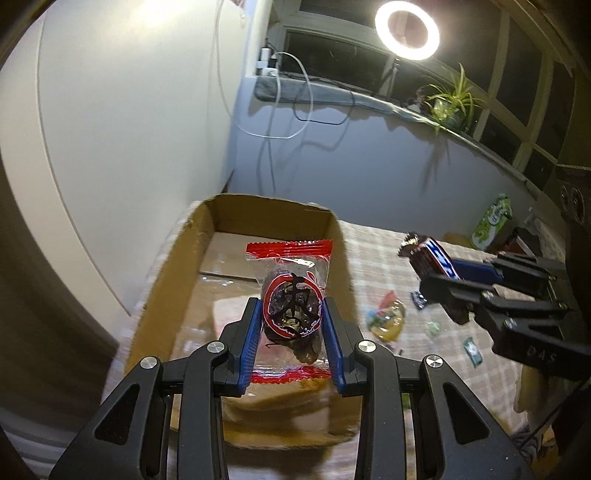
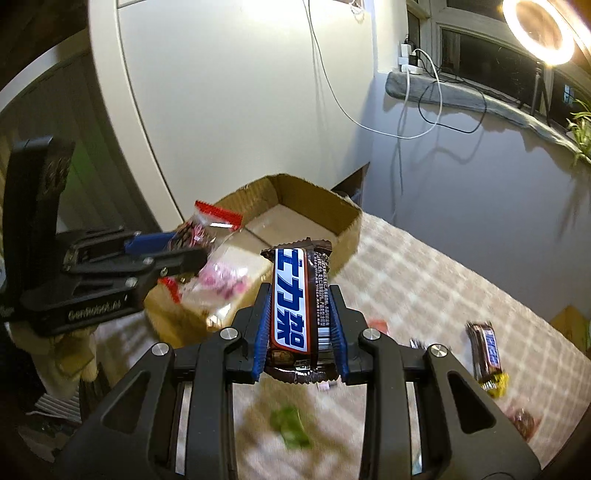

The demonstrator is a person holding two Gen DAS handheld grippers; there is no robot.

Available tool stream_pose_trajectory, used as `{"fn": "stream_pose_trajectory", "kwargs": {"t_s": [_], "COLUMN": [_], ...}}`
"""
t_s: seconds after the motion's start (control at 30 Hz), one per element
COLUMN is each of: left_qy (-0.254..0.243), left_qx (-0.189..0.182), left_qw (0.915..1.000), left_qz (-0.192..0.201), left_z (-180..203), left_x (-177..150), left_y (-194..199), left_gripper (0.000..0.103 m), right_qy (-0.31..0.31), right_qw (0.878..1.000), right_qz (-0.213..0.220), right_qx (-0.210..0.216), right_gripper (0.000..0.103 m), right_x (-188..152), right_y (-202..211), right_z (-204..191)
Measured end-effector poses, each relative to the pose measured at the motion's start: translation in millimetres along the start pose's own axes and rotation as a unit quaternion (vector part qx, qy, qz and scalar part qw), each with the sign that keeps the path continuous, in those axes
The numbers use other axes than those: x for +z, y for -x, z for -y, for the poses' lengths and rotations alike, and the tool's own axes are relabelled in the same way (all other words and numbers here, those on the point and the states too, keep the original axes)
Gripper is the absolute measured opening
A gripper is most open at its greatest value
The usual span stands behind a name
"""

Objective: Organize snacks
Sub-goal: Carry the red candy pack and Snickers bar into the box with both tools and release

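Two grippers, both loaded. My left gripper (image 1: 291, 317) pinches a clear red-edged snack packet (image 1: 290, 295) w/ dark fruit inside, held above the open cardboard box (image 1: 159, 273). My right gripper (image 2: 301, 317) clamps a brown chocolate bar (image 2: 293, 306), blue lettering on white, above the checked cloth (image 2: 424, 273), just beside the box. Another chocolate bar (image 2: 485, 354) and loose candies lie on the cloth, blurred.

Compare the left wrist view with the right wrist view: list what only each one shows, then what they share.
Only the left wrist view: a potted plant on the sill and a green carton.

Only the right wrist view: a second chocolate bar lying on the checked cloth.

Both: the cardboard box, the left gripper shut on a red-edged clear snack packet, the right gripper shut on a chocolate bar, and the ring light.
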State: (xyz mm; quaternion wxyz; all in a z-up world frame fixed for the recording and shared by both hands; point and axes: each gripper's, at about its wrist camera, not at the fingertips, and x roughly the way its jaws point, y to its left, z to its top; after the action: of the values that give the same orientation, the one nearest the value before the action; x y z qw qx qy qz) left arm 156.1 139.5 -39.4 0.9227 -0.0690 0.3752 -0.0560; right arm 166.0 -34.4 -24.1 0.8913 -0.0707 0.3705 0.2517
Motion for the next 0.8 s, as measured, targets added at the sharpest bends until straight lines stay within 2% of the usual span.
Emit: {"fn": "stream_pose_trajectory", "kwargs": {"t_s": [0.4, 0.8], "left_qy": [0.017, 0.026], "left_qx": [0.01, 0.016], "left_qw": [0.9998, 0.9993], "left_qz": [-0.007, -0.023], "left_z": [-28.2, -40.2], "left_x": [11.7, 16.9], "left_y": [-25.5, -47.7], "left_gripper": [0.031, 0.031], "right_qy": [0.005, -0.007], "right_qw": [1.0, 0.999], "right_qz": [-0.023, -0.047], "right_qx": [0.003, 0.014], "right_gripper": [0.03, 0.03], "right_x": [40.6, 48.9], "right_y": [-69.3, -121.4], "right_z": [-0.7, 11.5]}}
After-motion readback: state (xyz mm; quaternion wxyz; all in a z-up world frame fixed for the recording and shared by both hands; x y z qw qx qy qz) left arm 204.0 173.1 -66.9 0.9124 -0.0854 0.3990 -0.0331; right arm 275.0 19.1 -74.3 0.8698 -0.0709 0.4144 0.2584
